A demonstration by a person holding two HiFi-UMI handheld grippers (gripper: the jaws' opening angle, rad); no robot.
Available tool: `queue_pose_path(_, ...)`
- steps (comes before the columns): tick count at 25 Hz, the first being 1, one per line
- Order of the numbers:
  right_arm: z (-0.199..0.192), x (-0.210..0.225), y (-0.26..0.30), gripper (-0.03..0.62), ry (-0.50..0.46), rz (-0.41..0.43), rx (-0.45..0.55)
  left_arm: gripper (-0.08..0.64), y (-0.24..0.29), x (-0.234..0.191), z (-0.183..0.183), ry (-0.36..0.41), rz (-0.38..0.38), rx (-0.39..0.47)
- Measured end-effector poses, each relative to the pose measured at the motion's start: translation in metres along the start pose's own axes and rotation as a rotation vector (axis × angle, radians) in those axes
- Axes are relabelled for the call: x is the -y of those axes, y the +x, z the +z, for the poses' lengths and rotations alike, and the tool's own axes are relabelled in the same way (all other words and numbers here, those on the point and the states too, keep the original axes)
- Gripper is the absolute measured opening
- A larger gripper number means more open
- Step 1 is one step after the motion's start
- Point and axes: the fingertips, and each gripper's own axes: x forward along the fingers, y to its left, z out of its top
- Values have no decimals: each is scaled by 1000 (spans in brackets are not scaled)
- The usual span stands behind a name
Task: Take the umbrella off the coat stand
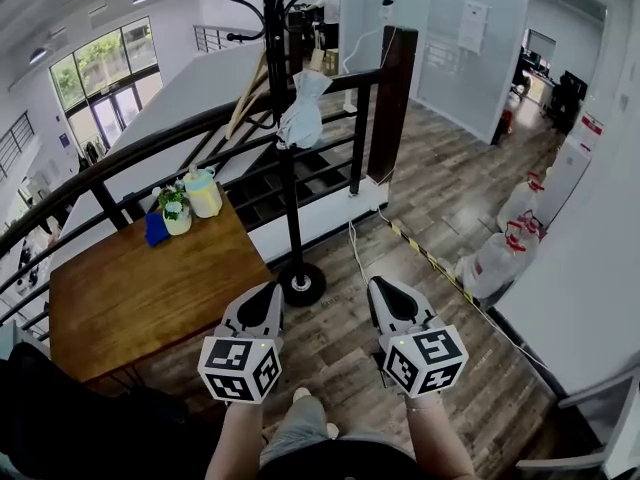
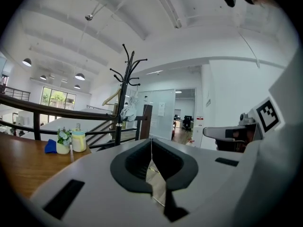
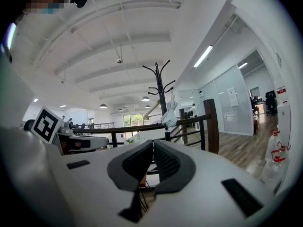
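Note:
A black coat stand [image 1: 290,168] rises from a round base on the wooden floor beside the railing. A folded pale grey umbrella [image 1: 302,113] with a wooden handle hangs from one of its upper hooks. Both grippers are held low, well short of the stand and apart from the umbrella. My left gripper [image 1: 270,290] is shut and empty, and so is my right gripper [image 1: 385,288]. In the left gripper view the stand [image 2: 124,89] and umbrella [image 2: 127,111] are far ahead beyond my left gripper [image 2: 151,140]. The right gripper view shows the umbrella [image 3: 169,115] above my right gripper [image 3: 153,142].
A wooden table [image 1: 130,288] stands to the left with a small plant pot [image 1: 177,211], a pale yellow jug [image 1: 203,193] and a blue cloth [image 1: 156,228]. A dark railing [image 1: 150,148] ends at a brown post [image 1: 395,98]. White bags [image 1: 500,253] lie at the right.

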Motion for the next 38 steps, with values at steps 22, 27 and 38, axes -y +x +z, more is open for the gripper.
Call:
queue_pose_path(22,52,88,195,29,22,-41,56,15,195,-94,61,25,-105,35)
queue_pose_path(27,63,98,243,29,21,-46,84,15,233,-122,76,33,-117,53)
queue_pose_path(38,50,111,296,32,53,-66,65,15,282,-154,68,14,-147,22)
